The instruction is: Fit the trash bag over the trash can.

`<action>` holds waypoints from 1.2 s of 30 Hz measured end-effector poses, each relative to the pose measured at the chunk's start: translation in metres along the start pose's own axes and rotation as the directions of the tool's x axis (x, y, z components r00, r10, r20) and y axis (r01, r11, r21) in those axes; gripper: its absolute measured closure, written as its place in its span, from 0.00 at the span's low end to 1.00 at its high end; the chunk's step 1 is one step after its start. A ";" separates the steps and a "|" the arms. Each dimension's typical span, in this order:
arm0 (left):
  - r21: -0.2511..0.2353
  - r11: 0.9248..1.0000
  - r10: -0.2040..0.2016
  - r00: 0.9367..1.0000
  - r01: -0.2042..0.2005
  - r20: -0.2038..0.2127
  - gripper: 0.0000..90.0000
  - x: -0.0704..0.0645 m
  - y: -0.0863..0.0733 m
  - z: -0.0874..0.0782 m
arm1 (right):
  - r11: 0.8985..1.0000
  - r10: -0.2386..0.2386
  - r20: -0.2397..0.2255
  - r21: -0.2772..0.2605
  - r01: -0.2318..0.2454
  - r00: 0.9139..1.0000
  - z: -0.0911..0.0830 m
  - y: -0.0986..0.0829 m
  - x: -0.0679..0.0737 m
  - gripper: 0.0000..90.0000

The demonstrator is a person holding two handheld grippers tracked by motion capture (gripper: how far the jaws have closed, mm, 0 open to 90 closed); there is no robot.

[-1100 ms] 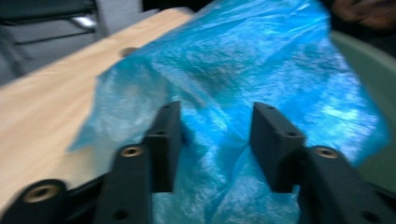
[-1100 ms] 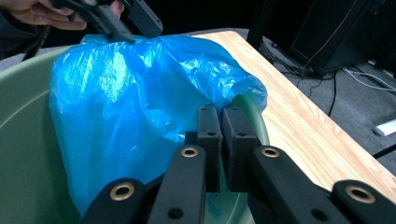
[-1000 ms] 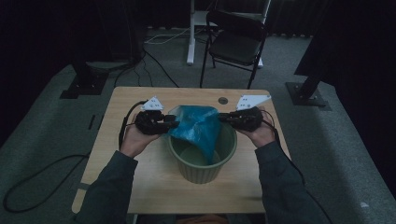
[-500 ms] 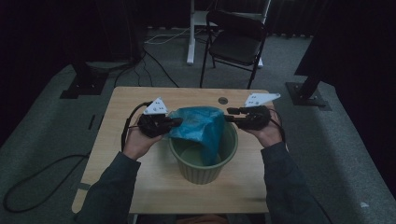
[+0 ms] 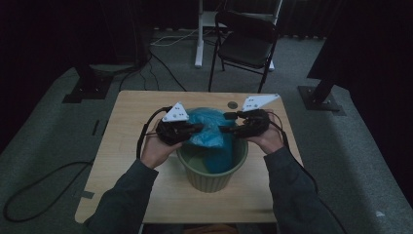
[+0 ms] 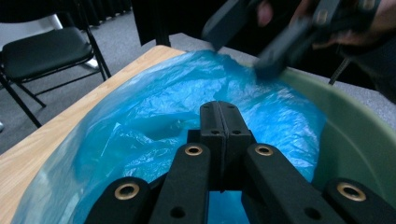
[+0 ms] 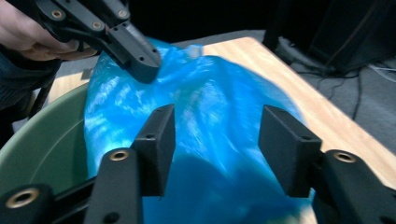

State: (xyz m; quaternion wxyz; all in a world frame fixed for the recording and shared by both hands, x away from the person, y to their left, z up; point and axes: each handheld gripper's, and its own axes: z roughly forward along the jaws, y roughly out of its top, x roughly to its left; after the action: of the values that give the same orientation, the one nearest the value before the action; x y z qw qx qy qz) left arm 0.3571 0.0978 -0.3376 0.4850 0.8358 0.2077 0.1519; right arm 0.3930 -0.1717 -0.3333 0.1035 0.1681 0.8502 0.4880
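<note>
A green bucket point(image 5: 214, 183) stands in the middle of the wooden table point(image 5: 126, 146). A crumpled blue plastic bag point(image 5: 209, 132) lies over its far rim and hangs down inside. My left gripper point(image 5: 198, 127) reaches in from the left, shut on a fold of the bag point(image 6: 154, 107). In the left gripper view its jaws point(image 6: 219, 119) are pressed together. My right gripper point(image 5: 225, 129) faces it from the right. Its jaws point(image 7: 217, 135) stand wide open over the bag point(image 7: 219, 88), holding nothing. The left gripper's tip point(image 7: 142, 65) pinches the film just ahead.
A black folding chair point(image 5: 246, 44) stands behind the table beside a white post point(image 5: 199, 34). Black stand bases point(image 5: 321, 100) and cables point(image 5: 165, 73) lie on the grey floor. A round grommet point(image 5: 233, 105) sits near the table's far edge.
Both hands have drawn slightly closer together over the bucket. The bag now hangs lower inside the bucket than a second ago.
</note>
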 end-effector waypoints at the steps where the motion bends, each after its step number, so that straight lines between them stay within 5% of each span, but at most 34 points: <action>1: -0.008 1.000 -0.005 1.000 0.005 0.005 1.00 -0.003 0.001 0.002 | 0.999 -0.011 -0.005 0.049 0.011 1.000 0.009 0.002 0.002 0.49; 4: -0.014 1.000 -0.007 1.000 0.008 0.024 1.00 -0.005 0.001 0.002 | 0.991 -0.054 -0.026 0.123 0.057 0.998 0.019 0.001 0.006 0.79; 7: -0.025 1.000 0.005 1.000 -0.004 0.025 0.96 -0.007 0.000 -0.001 | 0.982 -0.097 0.005 0.164 0.095 0.995 0.022 -0.002 0.008 0.97; 12: -0.073 0.997 -0.012 1.000 0.012 -0.011 0.87 0.000 0.001 -0.019 | 0.982 -0.132 0.023 0.138 0.128 0.991 0.012 -0.006 0.010 0.99; 13: -0.096 0.995 -0.037 0.998 0.032 -0.044 0.85 0.007 0.000 -0.028 | 0.983 -0.134 0.025 0.134 0.129 0.991 0.010 -0.007 0.010 0.99; 20: -0.065 0.993 -0.100 0.989 0.094 -0.110 0.78 0.026 -0.010 -0.038 | 0.984 -0.153 0.042 0.098 0.148 0.987 0.001 -0.008 0.010 0.99; 22: -0.051 0.992 -0.122 0.987 0.117 -0.100 0.75 0.030 -0.014 -0.034 | 0.984 -0.157 0.043 0.096 0.152 0.987 0.001 -0.009 0.010 0.99; 24: -0.035 0.990 -0.141 0.988 0.139 -0.057 0.68 0.033 -0.018 -0.029 | 0.983 -0.165 0.044 0.091 0.161 0.985 0.002 -0.009 0.011 0.99; 25: -0.028 0.988 -0.154 0.988 0.154 0.003 0.66 0.035 -0.020 -0.022 | 0.983 -0.169 0.045 0.086 0.165 0.985 0.002 -0.008 0.012 0.99; 28: -0.011 0.987 -0.162 0.986 0.163 0.048 0.60 0.035 -0.021 -0.015 | 0.982 -0.179 0.050 0.078 0.175 0.983 0.002 -0.008 0.013 0.99; 31: 0.014 0.991 -0.134 0.988 0.133 0.082 0.76 0.028 -0.021 -0.006 | 0.980 -0.185 0.073 0.087 0.178 0.980 0.002 -0.007 0.013 0.99; 36: 0.042 0.995 -0.092 0.994 0.089 0.058 0.99 0.018 -0.019 0.000 | 0.983 -0.170 0.079 0.088 0.163 0.982 0.001 -0.005 0.012 0.89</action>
State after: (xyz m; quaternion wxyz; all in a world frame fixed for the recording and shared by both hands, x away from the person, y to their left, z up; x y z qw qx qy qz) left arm 0.3688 0.1152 -0.3529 0.4807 0.8391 0.2338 0.1007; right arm 0.3814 -0.1686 -0.3378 0.1736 0.1213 0.8753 0.4348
